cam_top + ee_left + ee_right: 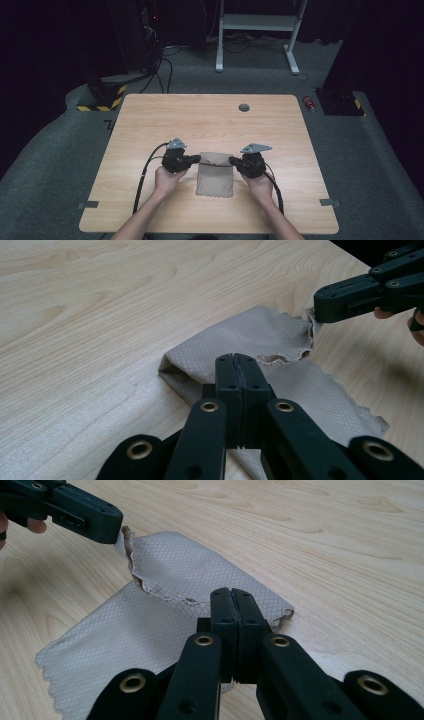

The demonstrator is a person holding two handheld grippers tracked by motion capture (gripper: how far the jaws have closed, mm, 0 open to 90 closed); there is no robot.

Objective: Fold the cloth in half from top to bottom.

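- Forearms enter at the bottom of the high view; left gripper (196,159) and right gripper (233,160) sit at centre frame.
- Both grippers are clamped on the beige cloth (215,174), one at each top corner.
- Cloth lies folded on the tabletop (150,120), centre frame, top edge pinched up, lower part flat.
- Risk, my judgement: grips are near the frayed edge, so a corner could slip out.
- Uneven lifting could skew the fold or bunch it.

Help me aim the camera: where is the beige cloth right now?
In the high view the beige cloth lies on the table's near middle, pinched at its far corners between the left gripper and right gripper.
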